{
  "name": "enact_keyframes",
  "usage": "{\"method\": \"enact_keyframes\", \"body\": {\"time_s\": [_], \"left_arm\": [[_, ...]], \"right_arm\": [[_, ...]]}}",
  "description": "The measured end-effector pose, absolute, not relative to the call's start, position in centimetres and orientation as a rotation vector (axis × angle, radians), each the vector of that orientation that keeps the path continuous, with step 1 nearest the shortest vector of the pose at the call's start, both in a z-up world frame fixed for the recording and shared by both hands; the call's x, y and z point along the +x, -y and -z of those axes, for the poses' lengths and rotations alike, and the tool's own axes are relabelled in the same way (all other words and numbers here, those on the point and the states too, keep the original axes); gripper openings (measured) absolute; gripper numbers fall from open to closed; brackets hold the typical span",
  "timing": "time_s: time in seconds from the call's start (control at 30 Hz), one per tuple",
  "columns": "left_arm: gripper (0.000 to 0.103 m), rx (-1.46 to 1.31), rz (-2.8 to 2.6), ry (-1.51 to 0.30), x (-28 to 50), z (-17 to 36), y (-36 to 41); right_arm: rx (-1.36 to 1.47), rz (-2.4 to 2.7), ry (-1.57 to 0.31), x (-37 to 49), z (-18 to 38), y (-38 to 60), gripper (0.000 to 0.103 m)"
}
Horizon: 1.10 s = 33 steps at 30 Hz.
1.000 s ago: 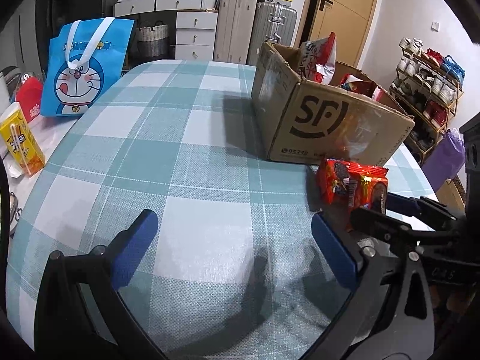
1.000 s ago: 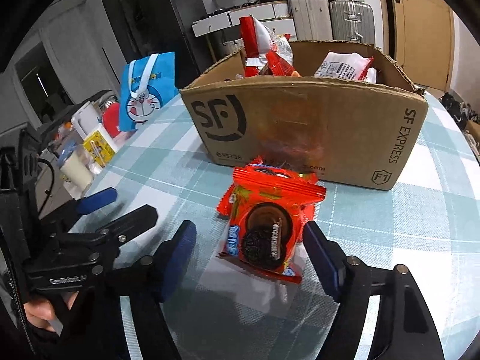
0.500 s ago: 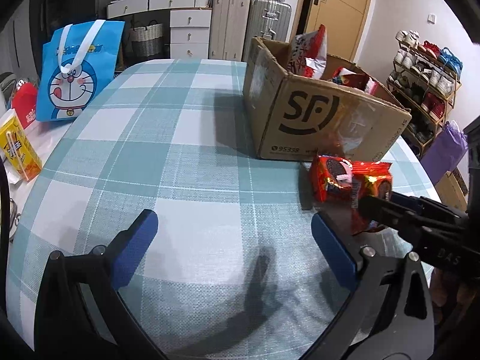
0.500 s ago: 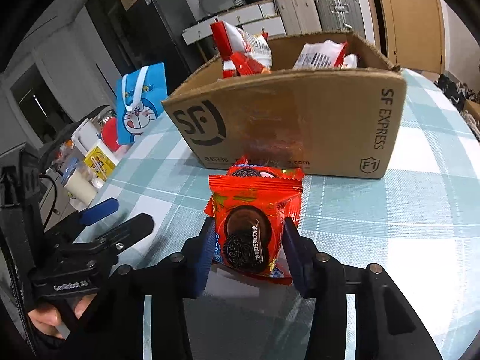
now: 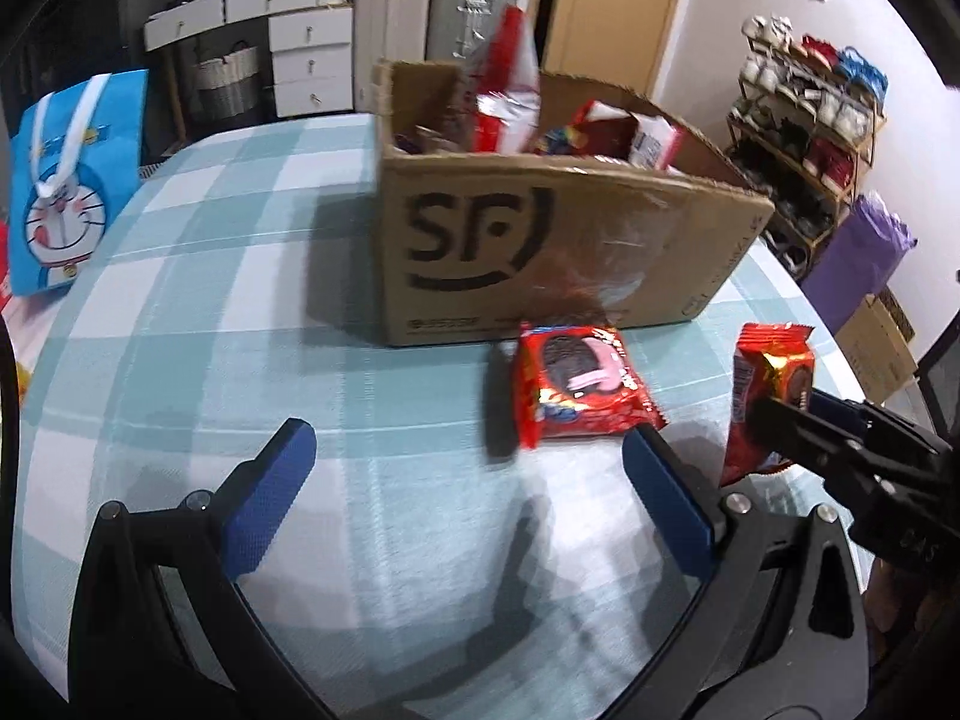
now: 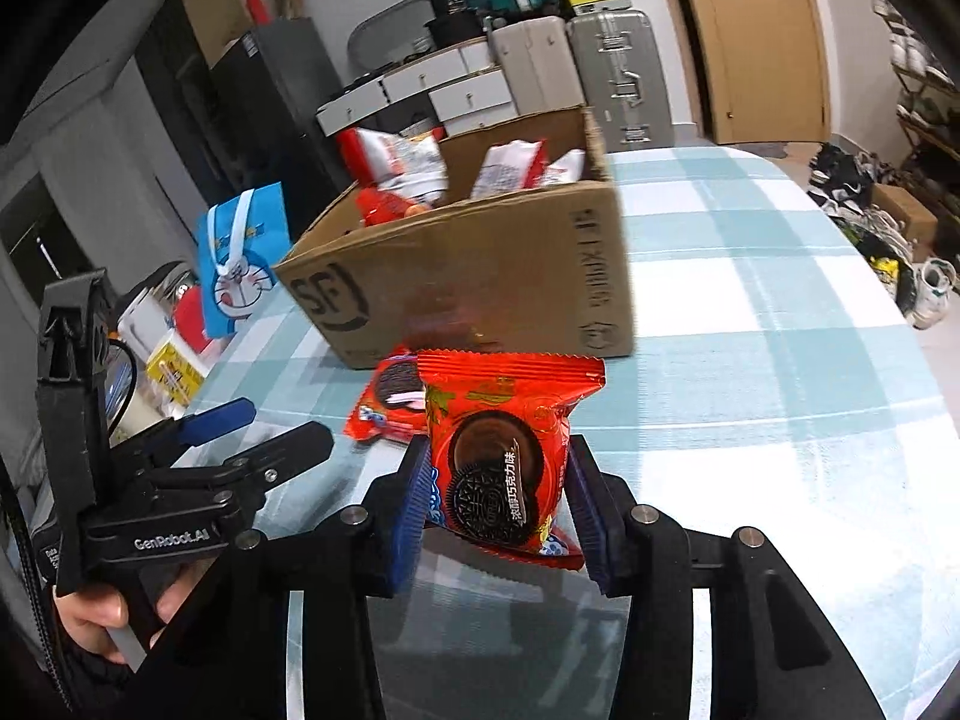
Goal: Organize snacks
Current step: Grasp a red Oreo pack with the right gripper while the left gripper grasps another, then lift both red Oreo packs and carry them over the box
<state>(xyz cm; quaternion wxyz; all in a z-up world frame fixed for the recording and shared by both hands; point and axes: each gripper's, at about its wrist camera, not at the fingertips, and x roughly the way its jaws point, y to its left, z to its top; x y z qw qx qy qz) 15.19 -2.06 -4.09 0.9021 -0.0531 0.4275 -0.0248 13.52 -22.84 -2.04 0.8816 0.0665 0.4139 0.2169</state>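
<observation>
My right gripper [image 6: 498, 510] is shut on a red Oreo chocolate pack [image 6: 501, 456] and holds it above the table; it also shows at the right of the left wrist view [image 5: 771, 396]. A second red Oreo pack [image 5: 579, 387] lies flat on the checked tablecloth in front of the SF cardboard box [image 5: 540, 240], also seen behind the held pack [image 6: 390, 402]. The box [image 6: 480, 276] holds several snack bags. My left gripper [image 5: 468, 480] is open and empty, low over the table, just short of the lying pack.
A blue Doraemon bag [image 5: 66, 180] stands at the table's left edge, with a yellow carton [image 6: 171, 366] and cups near it. Drawers and suitcases [image 5: 474, 6] stand behind the table. A shoe rack [image 5: 810, 120] and purple bag [image 5: 858, 258] are on the right.
My right gripper closed on the top Oreo pack and lifted it off the other pack. My left gripper moved forward toward the box and the pack left on the table.
</observation>
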Motion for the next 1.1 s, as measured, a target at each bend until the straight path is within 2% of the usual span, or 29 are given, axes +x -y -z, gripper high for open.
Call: {"method": "enact_keyframes", "body": {"time_s": [0.43, 0.63, 0.77, 0.83, 0.9, 1.1], "left_arm": [[0.100, -0.055, 0.099, -0.965, 19.1, 6.0, 6.4], [0.084, -0.003, 0.126, -0.987, 20.2, 6.5, 7.7], [0.064, 0.005, 0.162, -0.996, 20.7, 6.7, 8.4], [0.060, 0.009, 0.170, -0.988, 20.6, 6.6, 8.6], [0.048, 0.006, 0.181, -0.971, 20.4, 6.3, 8.7], [0.044, -0.057, 0.208, -0.957, 19.3, 5.6, 7.6]], "right_arm": [[0.184, -0.360, -0.835, 13.5, 2.0, 26.7, 0.044], [0.204, -0.344, -0.830, 13.3, 2.1, 27.7, 0.044], [0.211, -0.337, -0.826, 13.1, 2.1, 28.0, 0.044], [0.215, -0.333, -0.824, 13.0, 2.1, 28.1, 0.044], [0.215, -0.331, -0.821, 13.0, 2.0, 28.1, 0.044], [0.216, -0.343, -0.822, 12.8, 2.0, 28.0, 0.044]]}}
